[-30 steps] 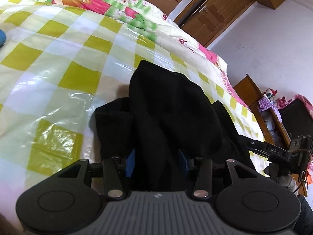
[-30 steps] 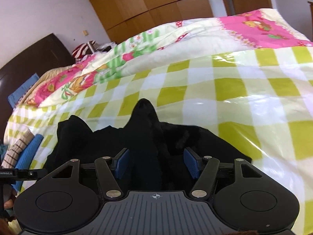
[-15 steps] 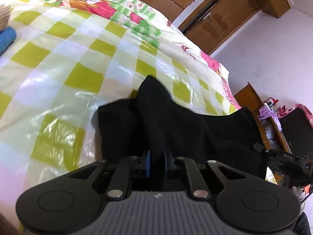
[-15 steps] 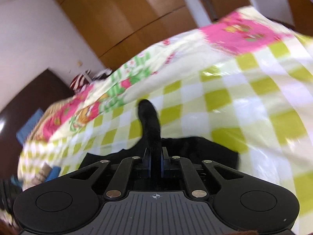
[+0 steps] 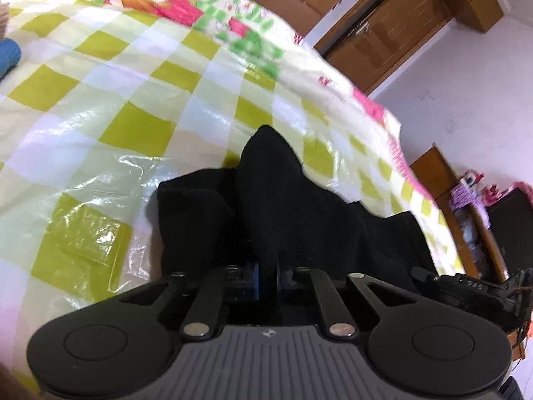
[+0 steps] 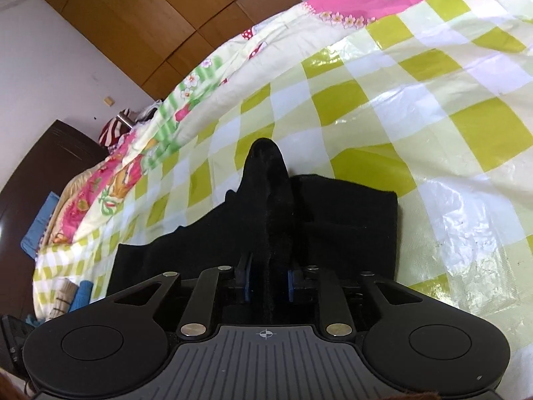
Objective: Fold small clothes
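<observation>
A small black garment (image 5: 299,206) lies crumpled on the green-and-white checked bed cover (image 5: 100,106). My left gripper (image 5: 266,276) is shut on a raised fold of it, and the cloth peaks just ahead of the blue pads. In the right wrist view the same black garment (image 6: 349,220) stretches left and right, with a narrow ridge standing up in the middle. My right gripper (image 6: 269,280) holds that ridge between its pads; its jaws are opening slightly, with the cloth still pinched. The right gripper's body (image 5: 466,286) shows at the left wrist view's right edge.
A shiny plastic sheet (image 6: 466,226) covers the bed. Folded clothes (image 6: 71,296) and a blue item (image 5: 8,56) lie at the bed's left side. Beyond stand a wooden wardrobe (image 6: 166,16), a dark headboard (image 6: 43,173) and a wooden cabinet (image 5: 433,173) past the bed edge.
Both grippers went from wide open around the black cloth to pinching it. The right gripper has rolled, tilting its view, and the pinched fold now stands up as a ridge.
</observation>
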